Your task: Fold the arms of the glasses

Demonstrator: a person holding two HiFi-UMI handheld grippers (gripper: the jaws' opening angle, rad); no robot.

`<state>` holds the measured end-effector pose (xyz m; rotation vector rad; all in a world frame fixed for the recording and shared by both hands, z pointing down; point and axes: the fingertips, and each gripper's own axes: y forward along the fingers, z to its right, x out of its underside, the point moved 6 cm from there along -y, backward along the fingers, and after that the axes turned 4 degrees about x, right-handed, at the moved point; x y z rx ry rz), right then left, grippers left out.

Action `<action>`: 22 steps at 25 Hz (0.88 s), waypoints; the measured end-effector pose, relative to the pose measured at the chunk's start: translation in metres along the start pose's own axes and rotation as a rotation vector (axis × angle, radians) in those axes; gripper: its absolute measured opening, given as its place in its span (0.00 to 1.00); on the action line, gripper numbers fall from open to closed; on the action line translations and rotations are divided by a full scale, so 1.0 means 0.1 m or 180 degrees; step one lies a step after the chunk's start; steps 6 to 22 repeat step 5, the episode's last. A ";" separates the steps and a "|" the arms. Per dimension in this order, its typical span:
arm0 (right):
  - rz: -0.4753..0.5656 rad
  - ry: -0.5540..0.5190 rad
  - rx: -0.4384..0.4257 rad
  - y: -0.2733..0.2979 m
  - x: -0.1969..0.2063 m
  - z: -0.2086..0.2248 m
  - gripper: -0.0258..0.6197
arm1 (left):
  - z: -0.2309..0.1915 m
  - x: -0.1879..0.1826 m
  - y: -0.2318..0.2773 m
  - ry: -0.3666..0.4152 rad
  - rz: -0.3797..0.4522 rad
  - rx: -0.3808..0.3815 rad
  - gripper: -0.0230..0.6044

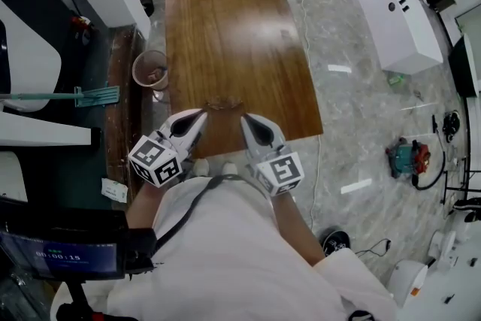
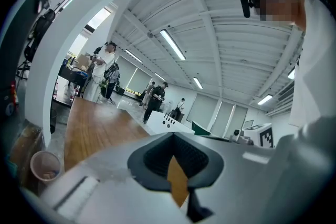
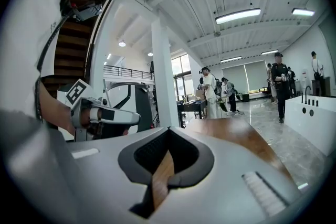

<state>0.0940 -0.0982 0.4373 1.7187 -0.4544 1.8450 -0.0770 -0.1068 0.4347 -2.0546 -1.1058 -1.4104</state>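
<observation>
Hovering lower centre, your left hand-held gripper [image 1: 200, 115] and right hand-held gripper [image 1: 246, 119] sit closed, empty, near the glasses [image 1: 224, 103]; arms' fold unreadable.

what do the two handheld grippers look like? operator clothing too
Both alike: the left gripper and right gripper have pale grey tapered shells with dark ribbed pads inside, each carrying a white cube with black square markers. The person wears a white top with a dark strap across it.
</observation>
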 end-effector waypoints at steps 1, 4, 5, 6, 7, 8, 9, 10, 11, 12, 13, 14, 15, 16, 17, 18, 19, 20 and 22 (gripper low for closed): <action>-0.0009 -0.0002 0.0002 0.00 0.00 0.00 0.05 | 0.00 0.00 0.01 -0.0023 0.0010 -0.0002 0.04; -0.0038 -0.0002 0.0004 0.00 -0.01 0.02 0.05 | 0.01 -0.02 0.03 -0.0053 0.0021 -0.0002 0.04; -0.0047 -0.0001 0.0005 0.01 -0.01 0.02 0.05 | 0.01 -0.02 0.04 -0.0059 0.0022 -0.0001 0.04; -0.0047 -0.0001 0.0005 0.01 -0.01 0.02 0.05 | 0.01 -0.02 0.04 -0.0059 0.0022 -0.0001 0.04; -0.0047 -0.0001 0.0005 0.01 -0.01 0.02 0.05 | 0.01 -0.02 0.04 -0.0059 0.0022 -0.0001 0.04; -0.0047 -0.0001 0.0005 0.01 -0.01 0.02 0.05 | 0.01 -0.02 0.04 -0.0059 0.0022 -0.0001 0.04; -0.0047 -0.0001 0.0005 0.01 -0.01 0.02 0.05 | 0.01 -0.02 0.04 -0.0059 0.0022 -0.0001 0.04; -0.0047 -0.0001 0.0005 0.01 -0.01 0.02 0.05 | 0.01 -0.02 0.04 -0.0059 0.0022 -0.0001 0.04; -0.0047 -0.0001 0.0005 0.01 -0.01 0.02 0.05 | 0.01 -0.02 0.04 -0.0059 0.0022 -0.0001 0.04; -0.0047 -0.0001 0.0005 0.01 -0.01 0.02 0.05 | 0.01 -0.02 0.04 -0.0059 0.0022 -0.0001 0.04; -0.0047 -0.0001 0.0005 0.01 -0.01 0.02 0.05 | 0.01 -0.02 0.04 -0.0059 0.0022 -0.0001 0.04; -0.0047 -0.0001 0.0005 0.01 -0.01 0.02 0.05 | 0.01 -0.02 0.04 -0.0059 0.0022 -0.0001 0.04; -0.0047 -0.0001 0.0005 0.01 -0.01 0.02 0.05 | 0.01 -0.02 0.04 -0.0059 0.0022 -0.0001 0.04; -0.0047 -0.0001 0.0005 0.01 -0.01 0.02 0.05 | 0.01 -0.02 0.04 -0.0059 0.0022 -0.0001 0.04; -0.0047 -0.0001 0.0005 0.01 -0.01 0.02 0.05 | 0.01 -0.02 0.04 -0.0059 0.0022 -0.0001 0.04; -0.0047 -0.0001 0.0005 0.01 -0.01 0.02 0.05 | 0.01 -0.02 0.04 -0.0059 0.0022 -0.0001 0.04; -0.0047 -0.0001 0.0005 0.01 -0.01 0.02 0.05 | 0.01 -0.02 0.04 -0.0059 0.0022 -0.0001 0.04; -0.0047 -0.0001 0.0005 0.01 -0.01 0.02 0.05 | 0.01 -0.02 0.04 -0.0059 0.0022 -0.0001 0.04; -0.0047 -0.0001 0.0005 0.01 -0.01 0.02 0.05 | 0.01 -0.02 0.04 -0.0059 0.0022 -0.0001 0.04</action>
